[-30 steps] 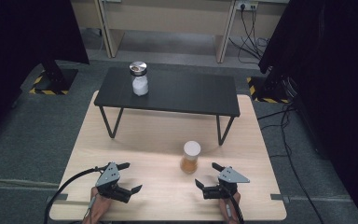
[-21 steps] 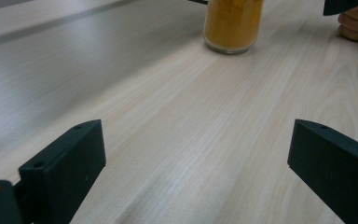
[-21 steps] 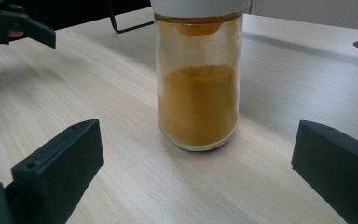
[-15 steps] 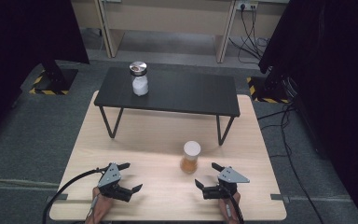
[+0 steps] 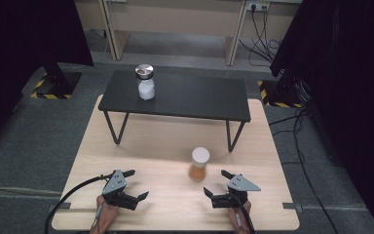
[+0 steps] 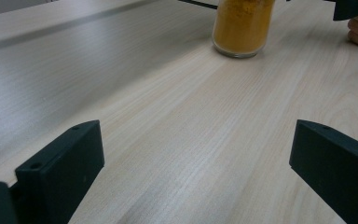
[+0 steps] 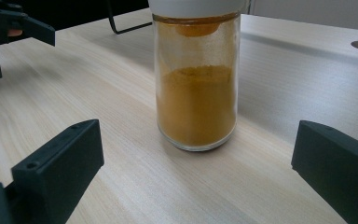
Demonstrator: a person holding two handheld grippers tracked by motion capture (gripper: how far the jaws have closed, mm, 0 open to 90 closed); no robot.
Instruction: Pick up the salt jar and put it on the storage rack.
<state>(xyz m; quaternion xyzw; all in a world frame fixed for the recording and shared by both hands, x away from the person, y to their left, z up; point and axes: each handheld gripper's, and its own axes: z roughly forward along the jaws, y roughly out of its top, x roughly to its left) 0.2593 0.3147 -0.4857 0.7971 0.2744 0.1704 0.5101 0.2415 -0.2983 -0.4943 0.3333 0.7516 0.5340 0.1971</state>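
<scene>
Right now your right gripper point(image 5: 222, 184) sits low on the wooden table point(image 5: 151, 146), jaws spread wide, just beside the jar of orange powder point(image 5: 198, 165), which stands upright ahead of it. Your left gripper point(image 5: 133, 185), jaws apart too, rests well off to the jar's left, holding nothing.

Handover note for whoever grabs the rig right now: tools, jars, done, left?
Left tool: open, holding nothing, low over the near edge of the wooden table.
Right tool: open, holding nothing, facing the orange-powder jar.
That jar stands upright with a white lid, just ahead of the right tool, untouched.
White-powder jar stands on the black shelf at the back.
Done: nothing grasped yet.
Left: probably close the right tool on the orange-powder jar.
</scene>
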